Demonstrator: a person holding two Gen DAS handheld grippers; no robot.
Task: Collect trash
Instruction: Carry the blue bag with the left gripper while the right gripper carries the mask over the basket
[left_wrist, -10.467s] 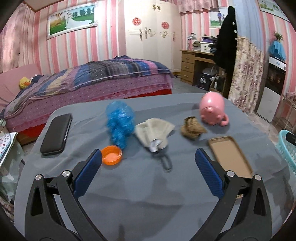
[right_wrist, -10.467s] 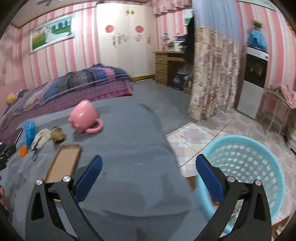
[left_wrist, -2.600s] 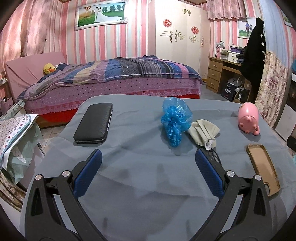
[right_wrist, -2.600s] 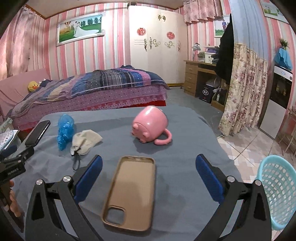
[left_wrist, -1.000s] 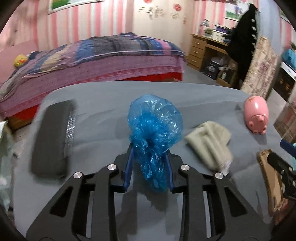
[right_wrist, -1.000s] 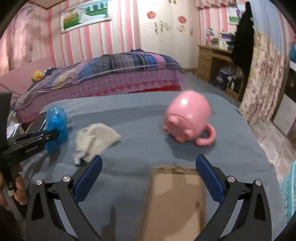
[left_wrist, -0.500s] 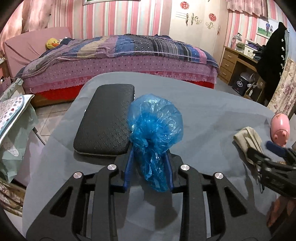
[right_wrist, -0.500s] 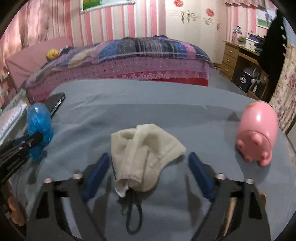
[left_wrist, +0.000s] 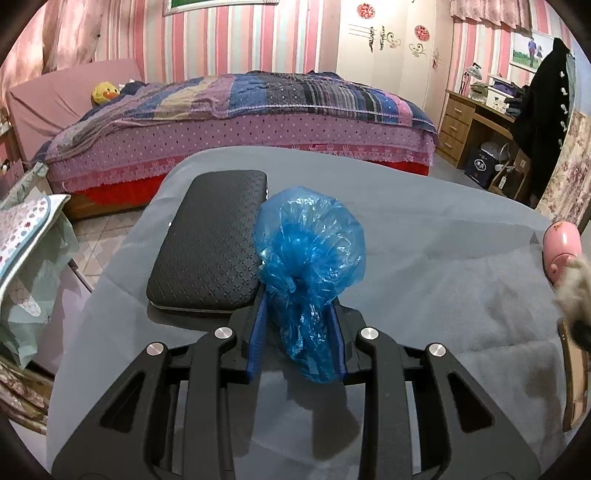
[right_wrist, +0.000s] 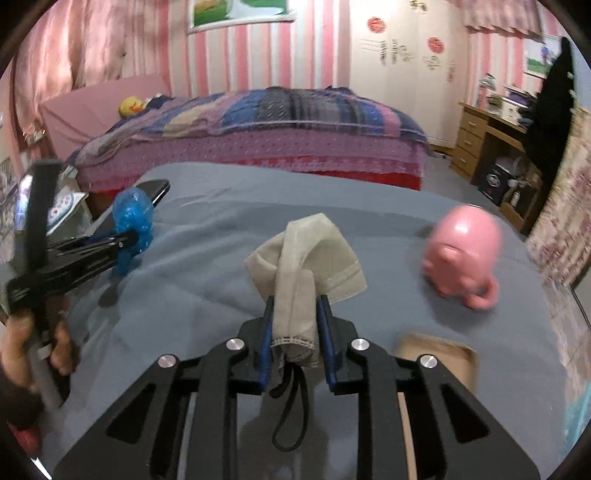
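left gripper (left_wrist: 297, 341) clenched on blue plastic bag (left_wrist: 308, 258), frame centre | right gripper (right_wrist: 294, 341) jaws closing on beige face mask (right_wrist: 304, 266), lower centre; mask bunched between pads | risk: thin fabric slips free, or dangling black strap (right_wrist: 291, 413) snags; blur leaves grip depth uncertain | pink mug (right_wrist: 463, 254) right, could get knocked
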